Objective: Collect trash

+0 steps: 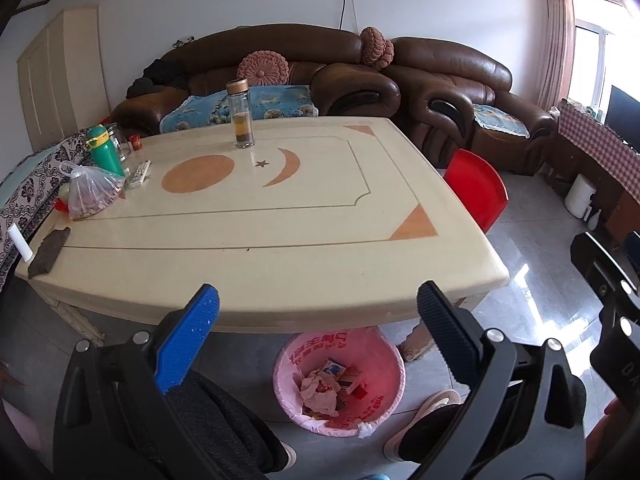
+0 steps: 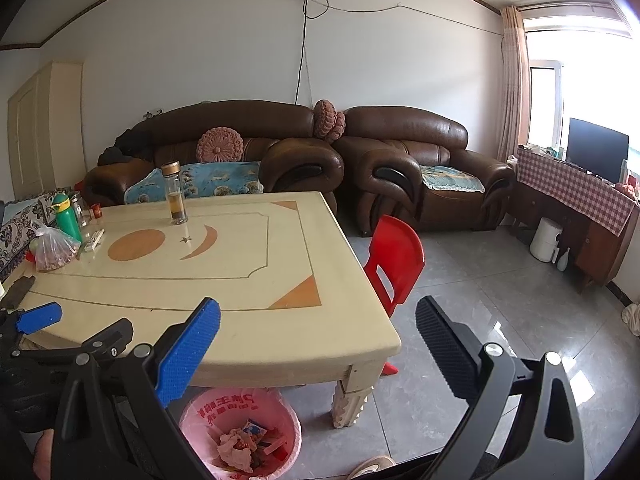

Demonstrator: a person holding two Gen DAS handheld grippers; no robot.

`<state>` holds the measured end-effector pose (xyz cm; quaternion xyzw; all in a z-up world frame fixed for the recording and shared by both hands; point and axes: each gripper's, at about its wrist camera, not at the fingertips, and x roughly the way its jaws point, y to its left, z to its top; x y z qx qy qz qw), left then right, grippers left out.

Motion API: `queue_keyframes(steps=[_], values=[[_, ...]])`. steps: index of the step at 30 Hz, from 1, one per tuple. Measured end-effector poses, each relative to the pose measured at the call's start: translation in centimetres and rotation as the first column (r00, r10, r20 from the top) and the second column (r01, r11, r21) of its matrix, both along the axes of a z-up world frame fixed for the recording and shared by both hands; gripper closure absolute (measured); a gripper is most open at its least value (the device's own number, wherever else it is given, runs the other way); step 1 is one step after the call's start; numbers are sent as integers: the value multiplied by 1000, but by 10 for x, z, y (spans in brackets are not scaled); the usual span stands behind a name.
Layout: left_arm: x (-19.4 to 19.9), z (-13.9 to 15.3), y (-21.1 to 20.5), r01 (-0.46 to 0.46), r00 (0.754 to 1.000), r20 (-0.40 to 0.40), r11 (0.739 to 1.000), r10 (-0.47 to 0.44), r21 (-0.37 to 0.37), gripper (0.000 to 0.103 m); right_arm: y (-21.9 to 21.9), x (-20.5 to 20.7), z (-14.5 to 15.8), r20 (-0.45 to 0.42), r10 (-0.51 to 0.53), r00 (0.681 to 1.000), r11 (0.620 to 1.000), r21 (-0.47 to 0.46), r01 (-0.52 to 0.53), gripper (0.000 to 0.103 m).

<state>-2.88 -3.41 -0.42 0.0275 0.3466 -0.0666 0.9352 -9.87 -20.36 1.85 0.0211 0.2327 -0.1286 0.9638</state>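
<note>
Facing us, the cream tabletop (image 1: pixel 280 240) spreads wide, bare at its near half. Under its near edge on the floor we see the pink-lined trash bin (image 1: pixel 338 380), holding crumpled paper (image 1: pixel 318 394) and small cartons. Farther back stands a glass bottle (image 1: pixel 240 116) with a little amber liquid, and at the left a clear bag (image 1: pixel 90 194) of reddish bits. Our left gripper (image 1: pixel 318 316) and right gripper (image 2: pixel 318 328) both hover with jaws spread, empty.

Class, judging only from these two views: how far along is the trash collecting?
Done: crumpled paper and small boxes lie in the pink-lined bin. In hand: nothing; left gripper and right gripper are open. Left: the table shows no obvious loose trash.
</note>
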Motion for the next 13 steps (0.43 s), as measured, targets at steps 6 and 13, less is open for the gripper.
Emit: queue_keyframes(steps=[6, 13], values=[[0, 0, 1, -10, 1000, 2, 1000, 10, 13, 6, 1, 0, -1, -2, 3, 1000, 1000, 1, -3, 7], [6, -2, 1, -11, 1000, -27, 1000, 11, 14, 6, 0, 0, -1, -1, 4, 1000, 1000, 10, -4, 7]])
